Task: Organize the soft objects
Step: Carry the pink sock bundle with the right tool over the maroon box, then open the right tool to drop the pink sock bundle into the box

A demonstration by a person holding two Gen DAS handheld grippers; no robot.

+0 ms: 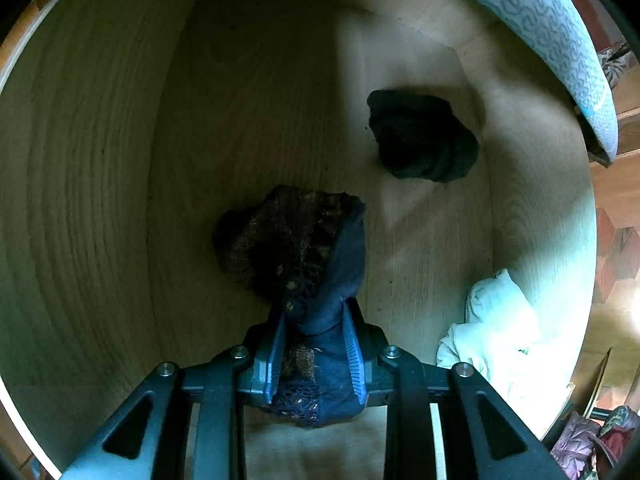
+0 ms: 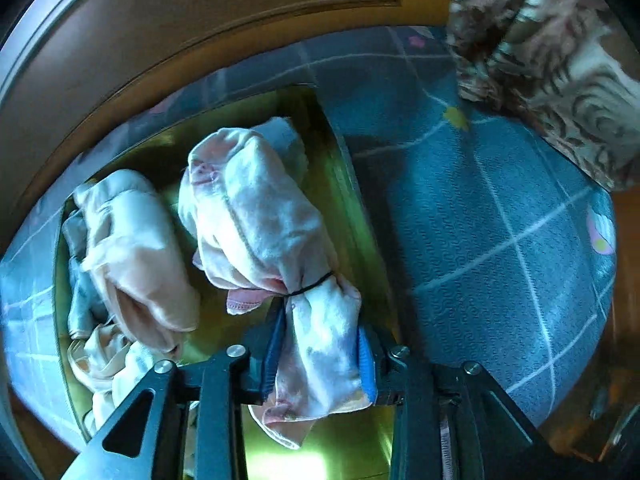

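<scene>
My left gripper [image 1: 314, 320] is shut on a dark navy lace garment [image 1: 296, 248] and holds it inside a pale wooden box [image 1: 100, 200], its free end near the box floor. A rolled black cloth [image 1: 422, 138] lies at the far right of that box. A white cloth [image 1: 496, 320] lies in the near right corner. My right gripper [image 2: 320, 320] is shut on a pale pink-white bundle [image 2: 256, 216] tied with a black band, over a second wooden box [image 2: 348, 200]. A peach satin cloth [image 2: 136, 256] lies in that box at the left.
A blue patterned bedspread [image 2: 500, 220] surrounds the second box. A brown-and-cream patterned fabric [image 2: 560, 60] hangs at the upper right. A wooden headboard [image 2: 200, 20] stands behind. A grey cloth [image 2: 80, 300] lies at the box's left edge.
</scene>
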